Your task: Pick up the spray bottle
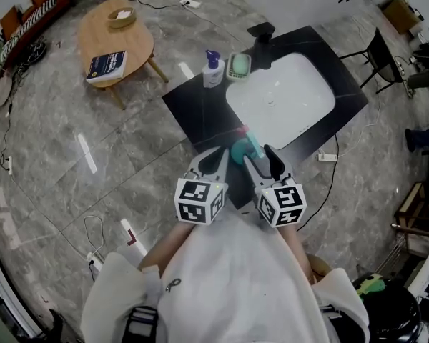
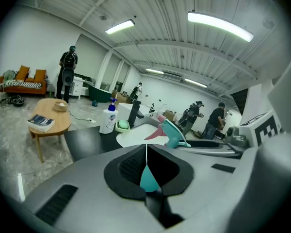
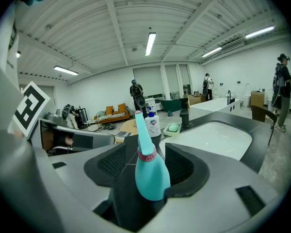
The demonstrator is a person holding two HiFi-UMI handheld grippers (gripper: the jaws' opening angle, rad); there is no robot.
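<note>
At the black table's (image 1: 193,113) near edge, one teal spray bottle (image 1: 244,148), pink collar and trigger, loose between right tool's (image 1: 259,159) wide-apart jaws, left tool (image 1: 216,157) closed, empty

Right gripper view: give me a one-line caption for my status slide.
Open jaws of the right gripper flank the teal spray bottle, with the white sink beyond.
</note>
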